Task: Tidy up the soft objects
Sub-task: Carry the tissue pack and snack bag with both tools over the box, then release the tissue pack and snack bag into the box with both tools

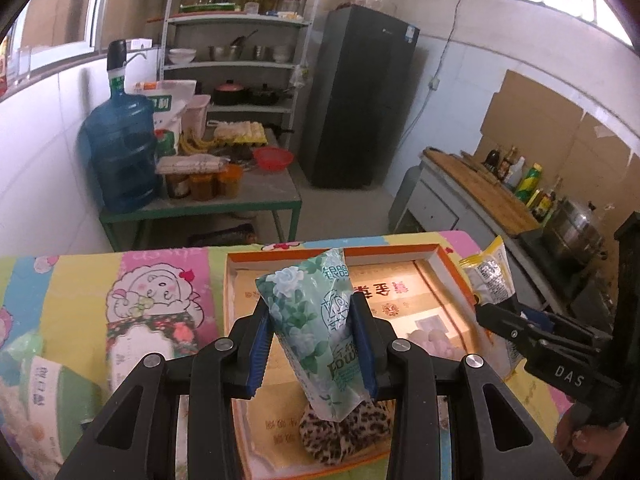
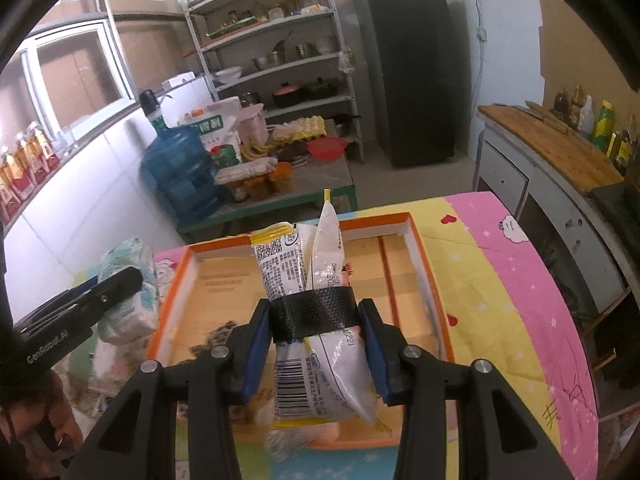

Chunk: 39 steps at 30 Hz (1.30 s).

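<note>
Lowering each load gently into the orange-rimmed box (image 1: 448, 268) seems the best way, opening the fingers only when the packet rests on the bottom. On the cartoon tablecloth (image 1: 80, 280) the box already holds a leopard-print item (image 1: 352, 436). The left gripper (image 1: 316, 344) hangs above the box, clenched on a green flower-print pack (image 1: 316, 320), tilted. The right gripper (image 2: 316, 356) hovers over the box too, gripping 2 white sachets bound with black tape (image 2: 312, 312).
</note>
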Motion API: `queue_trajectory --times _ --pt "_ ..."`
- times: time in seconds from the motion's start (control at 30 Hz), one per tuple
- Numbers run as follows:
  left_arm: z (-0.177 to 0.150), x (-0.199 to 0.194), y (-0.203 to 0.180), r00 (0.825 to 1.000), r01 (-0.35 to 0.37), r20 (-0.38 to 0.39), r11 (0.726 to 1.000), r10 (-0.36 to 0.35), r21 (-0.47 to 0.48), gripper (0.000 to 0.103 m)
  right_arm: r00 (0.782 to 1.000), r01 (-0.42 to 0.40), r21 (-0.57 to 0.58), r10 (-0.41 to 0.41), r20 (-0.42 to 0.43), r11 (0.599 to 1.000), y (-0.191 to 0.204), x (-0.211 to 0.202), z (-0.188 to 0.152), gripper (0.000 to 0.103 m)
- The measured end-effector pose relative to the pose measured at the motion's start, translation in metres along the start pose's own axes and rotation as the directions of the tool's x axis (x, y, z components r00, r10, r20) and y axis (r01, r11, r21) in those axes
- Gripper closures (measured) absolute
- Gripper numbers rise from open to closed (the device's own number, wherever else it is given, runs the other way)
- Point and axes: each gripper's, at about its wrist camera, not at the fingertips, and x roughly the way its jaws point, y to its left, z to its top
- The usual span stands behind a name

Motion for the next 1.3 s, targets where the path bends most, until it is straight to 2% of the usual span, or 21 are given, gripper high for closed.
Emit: queue_trajectory --times 0.33,0.67,0.83,0.97,1.0,1.3 --pt "-0.007 0.059 0.001 0.994 -0.008 -0.111 0.999 0.004 -0.034 0.065 0.994 0.036 0.006 -0.036 -0.099 0.999 -0.023 0.051 0.002 0.059" --pt "-0.021 0.085 0.002 0.986 -0.018 -0.166 0.998 0.009 -0.053 0.064 0.987 0.053 0.007 -0.051 -0.15 0.999 -0.024 0.072 -0.003 0.059" --pt "-0.024 0.086 0.003 0.986 -0.007 -0.167 0.997 -0.005 -0.075 0.056 0.988 0.051 0.016 -0.048 -0.145 0.999 -0.022 0.073 -0.004 0.058" --pt "-0.025 0.083 -0.001 0.986 0.002 -0.164 0.998 -0.012 -0.062 0.031 0.99 0.05 0.021 -0.047 -0.135 0.999 -0.023 0.069 -0.006 0.058" --pt "-0.025 0.081 -0.002 0.988 0.001 -0.157 0.998 -0.01 -0.055 0.028 0.99 0.05 0.023 -0.047 -0.131 0.998 -0.023 0.068 -0.006 0.057" --pt "-0.02 0.058 -0.008 0.995 0.004 -0.097 1.0 -0.007 -0.03 0.026 0.995 0.059 0.043 -0.055 -0.087 0.997 -0.02 0.045 -0.009 0.057"
